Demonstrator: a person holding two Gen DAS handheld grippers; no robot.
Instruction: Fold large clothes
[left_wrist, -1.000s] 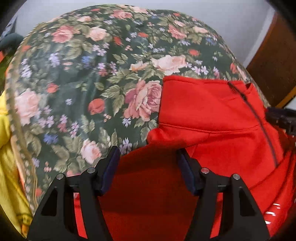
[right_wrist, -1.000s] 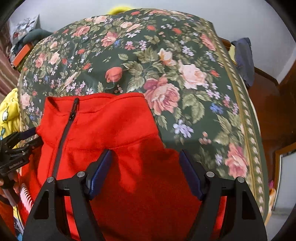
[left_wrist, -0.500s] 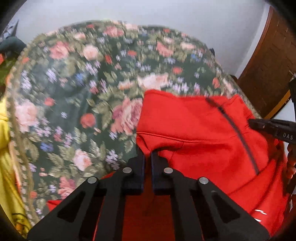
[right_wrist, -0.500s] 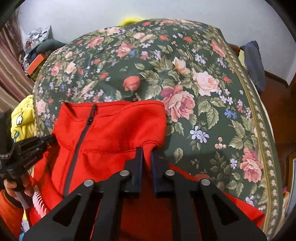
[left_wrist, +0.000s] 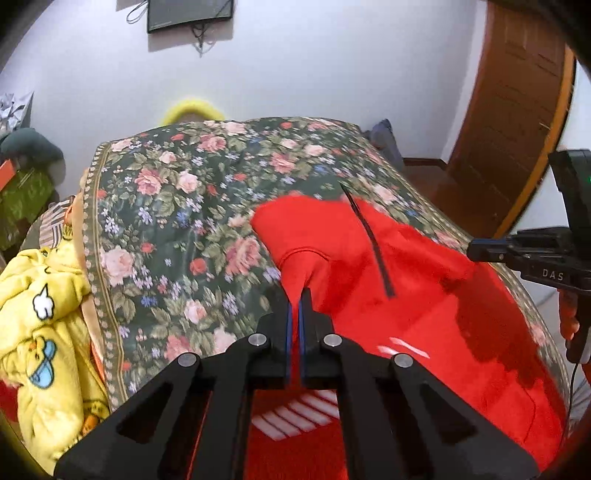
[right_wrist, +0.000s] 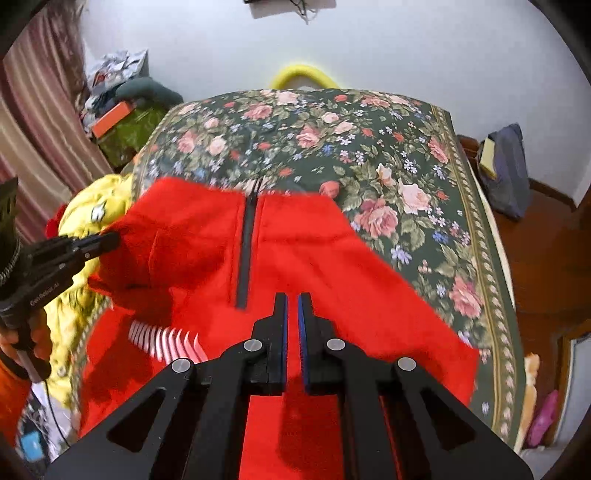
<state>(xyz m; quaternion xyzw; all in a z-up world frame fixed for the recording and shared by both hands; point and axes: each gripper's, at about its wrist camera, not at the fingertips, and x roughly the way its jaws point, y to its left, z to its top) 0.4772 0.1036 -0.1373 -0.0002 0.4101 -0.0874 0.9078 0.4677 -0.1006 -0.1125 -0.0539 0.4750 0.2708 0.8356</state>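
Observation:
A red zip-neck fleece top (left_wrist: 424, 295) lies on a floral bedspread (left_wrist: 177, 221); it also shows in the right wrist view (right_wrist: 314, 251), with its dark zipper (right_wrist: 245, 251) and white stripes (right_wrist: 166, 339). My left gripper (left_wrist: 294, 295) is shut on the top's left shoulder and holds it raised. My right gripper (right_wrist: 291, 299) is shut on the top's right shoulder and lifts it too. Each gripper shows in the other's view, the right one (left_wrist: 476, 251) and the left one (right_wrist: 110, 238), both clamped on red cloth.
A yellow cartoon-print blanket (left_wrist: 44, 332) hangs off the bed's left side. Clutter and an orange box (right_wrist: 110, 118) sit at the back left by a curtain. A wooden door (left_wrist: 517, 110) and a dark bag (right_wrist: 506, 170) are on the right. The bedspread (right_wrist: 369, 147) reaches the far wall.
Both grippers closed on the top's shoulders, then rose and pulled back, lifting the upper part of the top off the bed. More of the room now shows.

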